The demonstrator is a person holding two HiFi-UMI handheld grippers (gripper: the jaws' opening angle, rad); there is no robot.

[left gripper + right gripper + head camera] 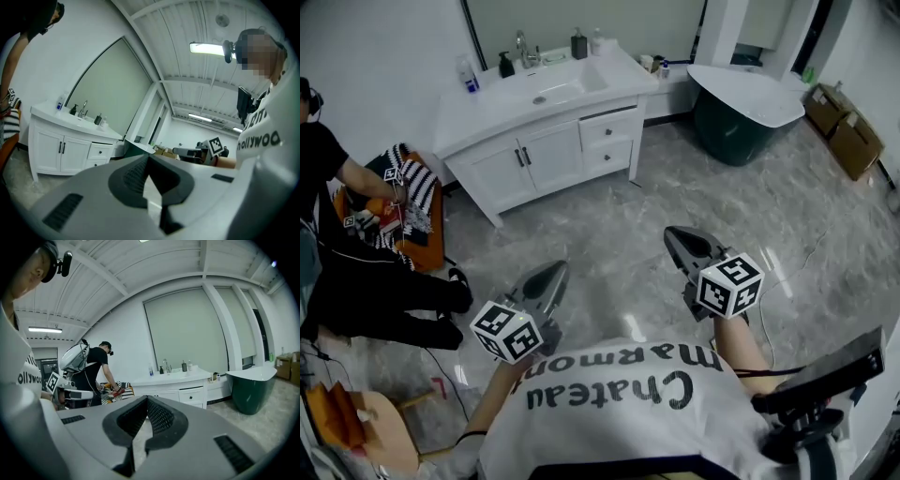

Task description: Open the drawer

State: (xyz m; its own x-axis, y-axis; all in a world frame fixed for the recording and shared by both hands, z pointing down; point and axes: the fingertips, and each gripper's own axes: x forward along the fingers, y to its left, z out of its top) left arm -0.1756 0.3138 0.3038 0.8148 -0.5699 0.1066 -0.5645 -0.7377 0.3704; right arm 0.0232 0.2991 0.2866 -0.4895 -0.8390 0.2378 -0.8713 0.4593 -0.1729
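Your left gripper (pixel 559 269): jaws clenched, empty | your right gripper (pixel 672 233): jaws clenched, empty | drawer (pixel 610 127): in the white vanity (pixel 487 127), right of its doors, well apart from both grippers.

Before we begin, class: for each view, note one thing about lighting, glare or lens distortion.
Head view: light glares in white streaks off the glossy floor. Left gripper view: the ceiling lamp blows out white, corners vignetted black. Right gripper view: fisheye bows the ceiling beams into arcs.
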